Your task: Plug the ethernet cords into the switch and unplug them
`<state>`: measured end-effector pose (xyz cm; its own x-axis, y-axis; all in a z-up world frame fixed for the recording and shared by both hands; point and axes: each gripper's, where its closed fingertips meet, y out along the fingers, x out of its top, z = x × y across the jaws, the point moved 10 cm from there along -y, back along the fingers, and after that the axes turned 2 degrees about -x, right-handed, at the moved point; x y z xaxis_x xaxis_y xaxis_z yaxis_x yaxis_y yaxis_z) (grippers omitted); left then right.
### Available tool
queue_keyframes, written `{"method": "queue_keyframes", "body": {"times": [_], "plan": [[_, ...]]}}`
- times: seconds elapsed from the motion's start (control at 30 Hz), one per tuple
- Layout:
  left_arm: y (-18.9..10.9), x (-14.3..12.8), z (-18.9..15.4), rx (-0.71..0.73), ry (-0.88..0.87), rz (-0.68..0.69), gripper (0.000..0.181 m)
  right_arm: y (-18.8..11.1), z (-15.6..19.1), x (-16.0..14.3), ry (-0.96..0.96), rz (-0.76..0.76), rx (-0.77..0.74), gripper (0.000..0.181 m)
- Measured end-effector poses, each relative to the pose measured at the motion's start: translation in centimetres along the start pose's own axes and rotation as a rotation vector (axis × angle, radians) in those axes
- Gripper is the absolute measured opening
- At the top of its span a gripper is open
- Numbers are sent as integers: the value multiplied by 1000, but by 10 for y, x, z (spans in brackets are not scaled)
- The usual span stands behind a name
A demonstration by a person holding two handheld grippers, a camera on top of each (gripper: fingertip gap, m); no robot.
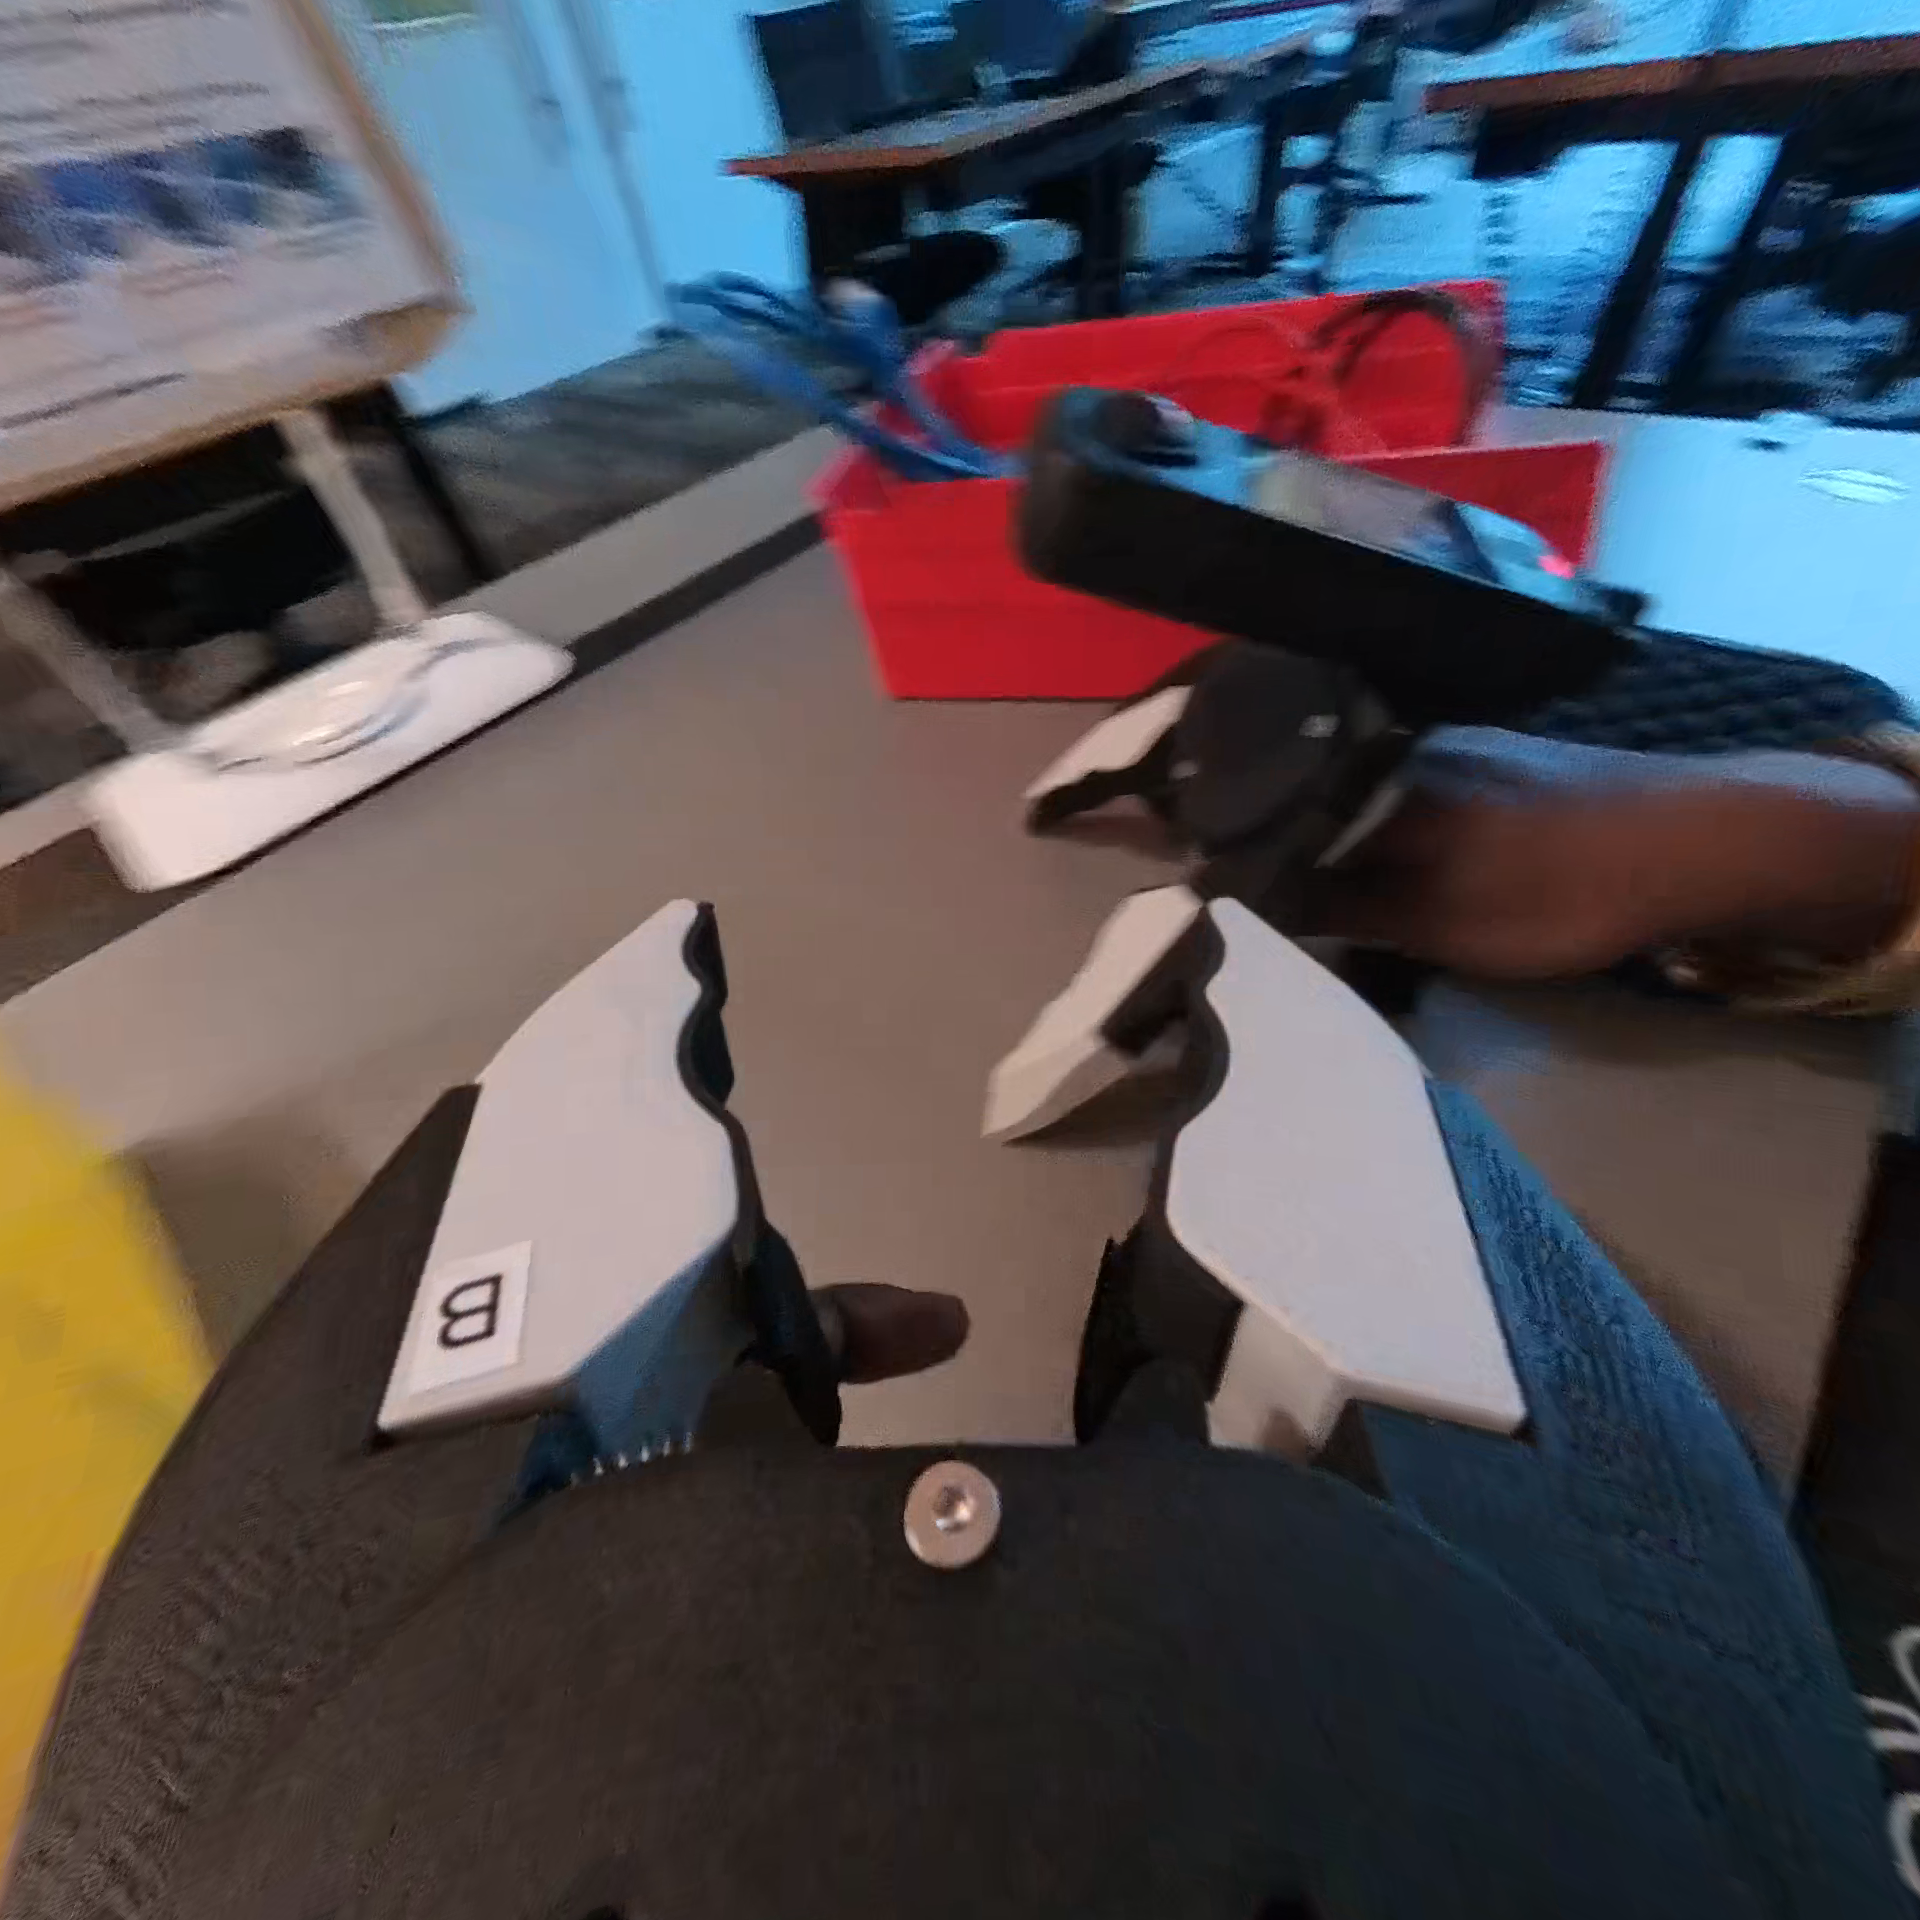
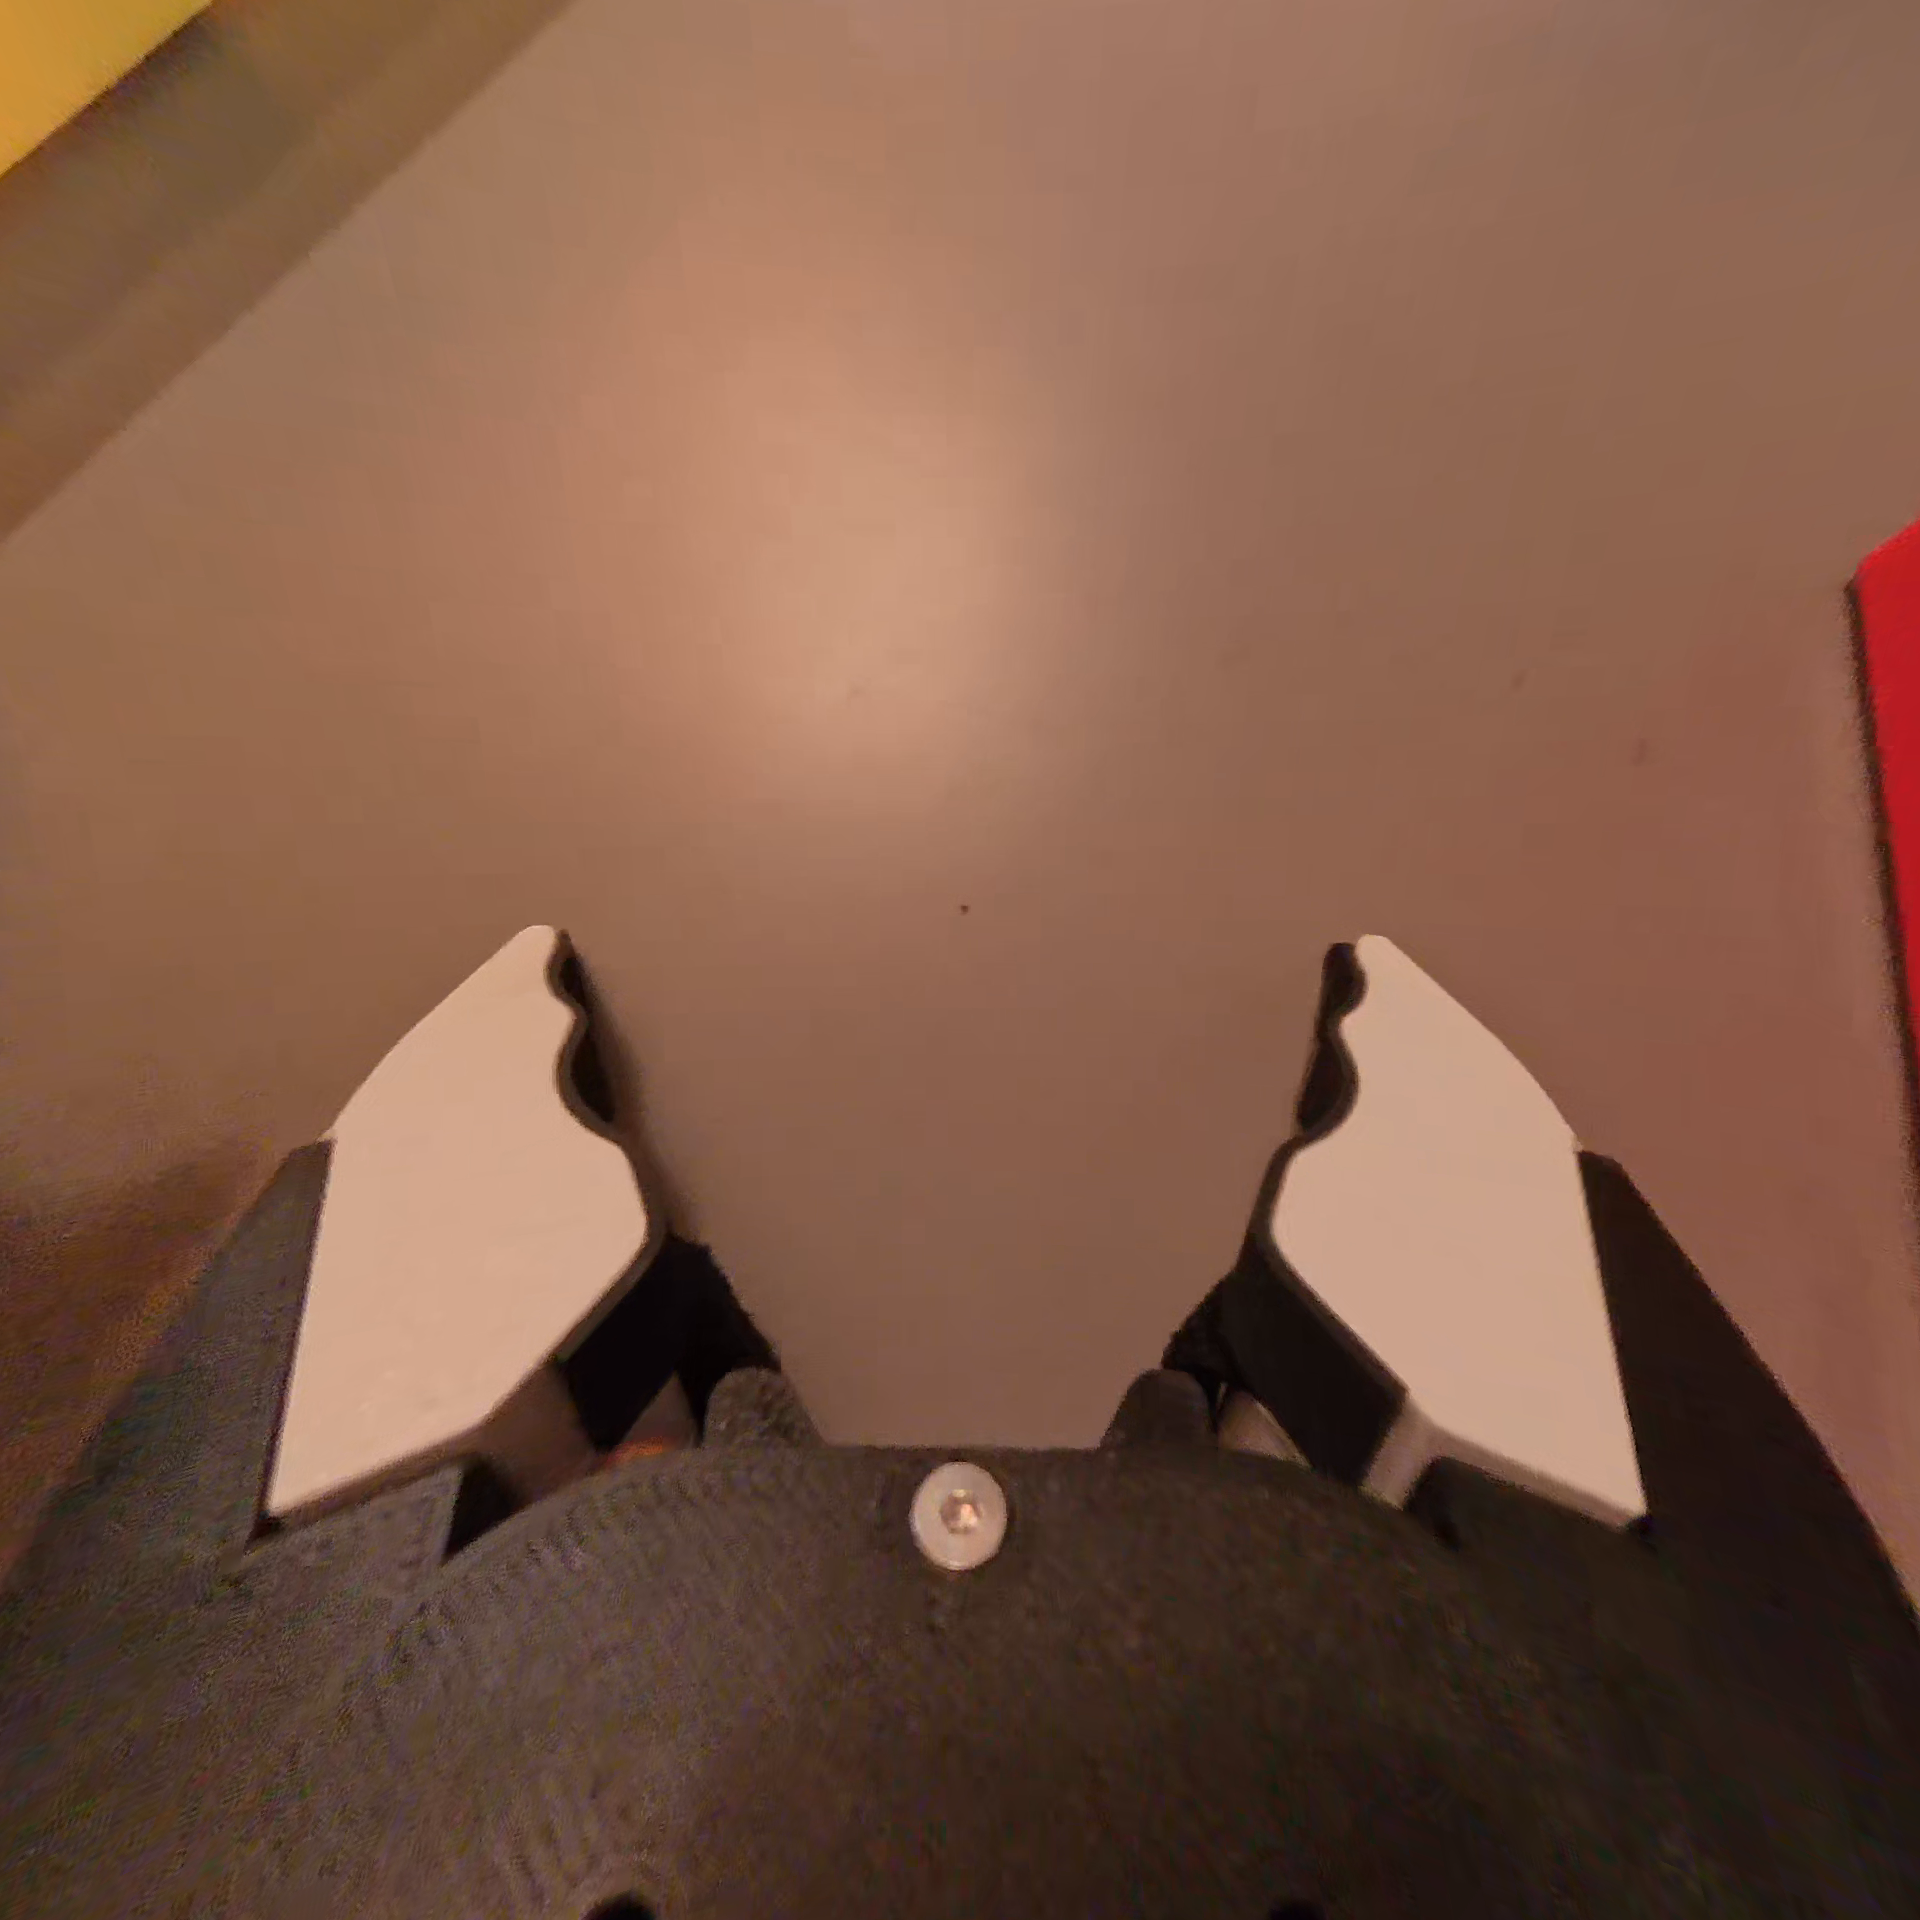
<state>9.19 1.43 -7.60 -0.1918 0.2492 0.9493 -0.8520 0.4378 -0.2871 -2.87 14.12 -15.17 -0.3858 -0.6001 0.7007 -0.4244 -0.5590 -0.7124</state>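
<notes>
In the left wrist view, a red bin [image 1: 997, 613] stands at the back of the grey table [image 1: 727, 810], and blue ethernet cords [image 1: 821, 364] spill over its left rim. No switch shows in either view. My left gripper [image 1: 956, 914] is open and empty above the bare table. My right gripper [image 1: 1018, 956] shows in the same view, held by a hand [image 1: 1621, 852]; it comes in from the right, open and empty, close to my left gripper's right finger. In the right wrist view my right gripper [image 2: 956, 935] is open over the bare table [image 2: 883, 571].
A white stand base [image 1: 322, 727] with a poster board [image 1: 177, 229] above it sits at the left. Something yellow [image 1: 73, 1403] is at the near left, also in the right wrist view [image 2: 73, 73]. The red bin's edge [image 2: 1891, 790] lies right of my right gripper. Desks stand behind.
</notes>
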Motion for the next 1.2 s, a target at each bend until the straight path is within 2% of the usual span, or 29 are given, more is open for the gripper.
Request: {"method": "queue_keyframes", "body": {"times": [0.1, 0.13, 0.2, 0.23, 0.37, 0.97, 1.2], "plan": [[38, -6, -23, -180, 99, 117, 78, 0, 0, 0, -6, 1, 26, 129], [46, -5, -27, -206, 107, 116, 71, 0, 1, 0, -8, 0, 21, 129], [59, -3, -35, -276, 89, 102, 55, -1, -2, 0, -4, -7, -51, 145], [63, -3, -38, -319, 72, 125, 42, 0, -4, 1, -15, -8, -51, 145], [66, -6, -38, -243, 115, 128, 28, 5, -10, 3, 79, 33, -54, 146], [57, -9, -33, -231, 87, 122, 28, 8, -4, 5, 89, 33, -63, 146], [26, -4, -21, -138, 80, 34, 31, 8, -4, 5, 88, 32, -63, 146]]}}
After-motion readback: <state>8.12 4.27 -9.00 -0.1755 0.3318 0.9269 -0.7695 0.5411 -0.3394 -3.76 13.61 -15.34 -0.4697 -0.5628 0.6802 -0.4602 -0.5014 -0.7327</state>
